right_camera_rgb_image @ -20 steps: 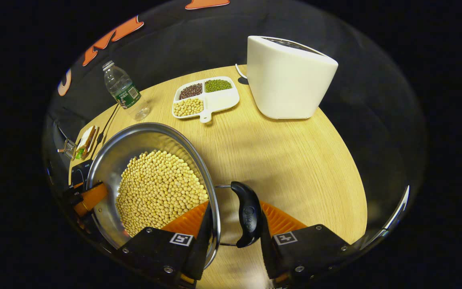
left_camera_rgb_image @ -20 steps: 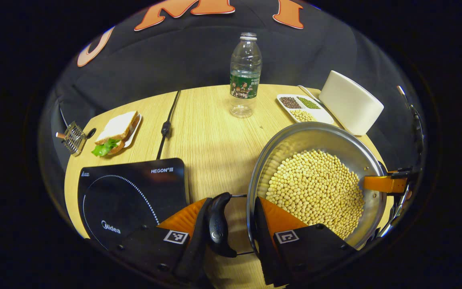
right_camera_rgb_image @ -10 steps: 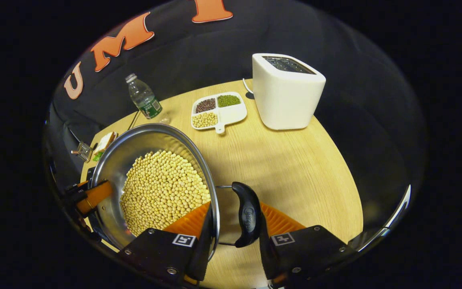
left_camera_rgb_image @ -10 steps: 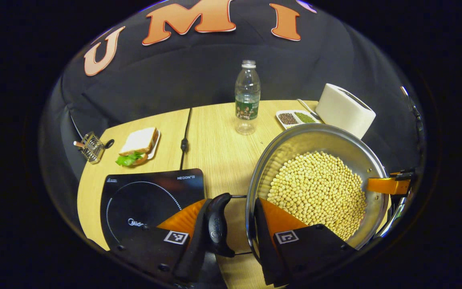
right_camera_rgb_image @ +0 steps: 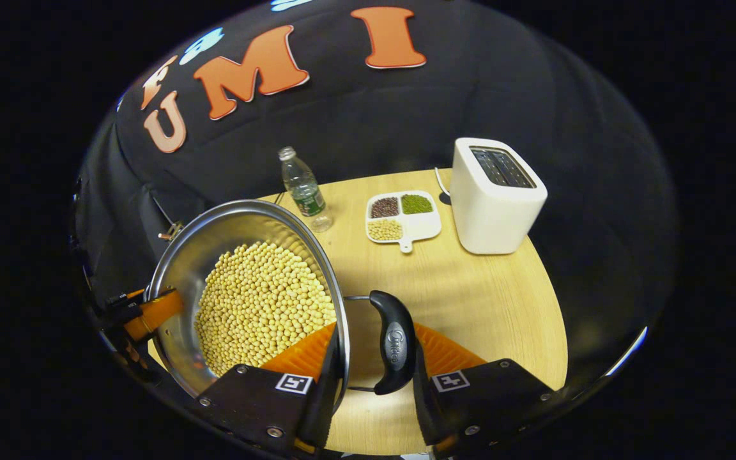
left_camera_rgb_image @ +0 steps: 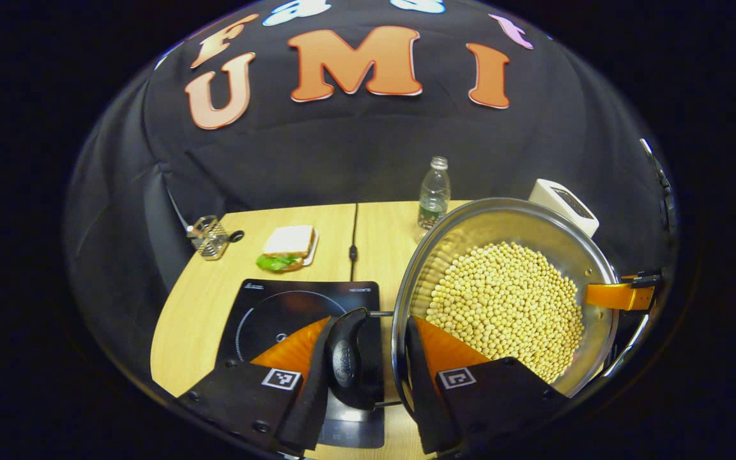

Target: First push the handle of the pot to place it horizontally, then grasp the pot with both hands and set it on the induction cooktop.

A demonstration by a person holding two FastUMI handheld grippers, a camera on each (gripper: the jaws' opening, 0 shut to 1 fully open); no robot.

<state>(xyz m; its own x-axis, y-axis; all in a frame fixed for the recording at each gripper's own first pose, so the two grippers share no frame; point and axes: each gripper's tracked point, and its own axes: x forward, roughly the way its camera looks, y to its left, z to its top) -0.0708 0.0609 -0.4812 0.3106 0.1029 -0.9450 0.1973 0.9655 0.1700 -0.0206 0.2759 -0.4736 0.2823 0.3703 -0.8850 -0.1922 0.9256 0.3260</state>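
The steel pot (left_camera_rgb_image: 470, 231) holds several soybeans and hangs in the air above the wooden table. My left gripper (left_camera_rgb_image: 365, 378) is shut on it: one finger sits inside the rim, the other outside its black side handle (left_camera_rgb_image: 345, 361). At the pot's (right_camera_rgb_image: 214, 246) opposite side, my right gripper (right_camera_rgb_image: 374, 384) is shut the same way around the other black handle (right_camera_rgb_image: 393, 342). Each gripper appears across the pot in the other's view: the right gripper (left_camera_rgb_image: 623, 295) and the left gripper (right_camera_rgb_image: 144, 314). The black induction cooktop (left_camera_rgb_image: 278, 313) lies below, left of the pot.
A plastic bottle (left_camera_rgb_image: 434, 195) stands at the back of the table. A white toaster (right_camera_rgb_image: 496, 198) and a divided dish of beans (right_camera_rgb_image: 403, 217) are on the right. A sandwich (left_camera_rgb_image: 288, 246), a small wire rack (left_camera_rgb_image: 209, 236) and a cable (left_camera_rgb_image: 354, 236) lie behind the cooktop.
Both grippers have raised the pot higher off the table and carried it left toward the cooktop. The table objects look smaller and farther away. The grip on both handles is unchanged.
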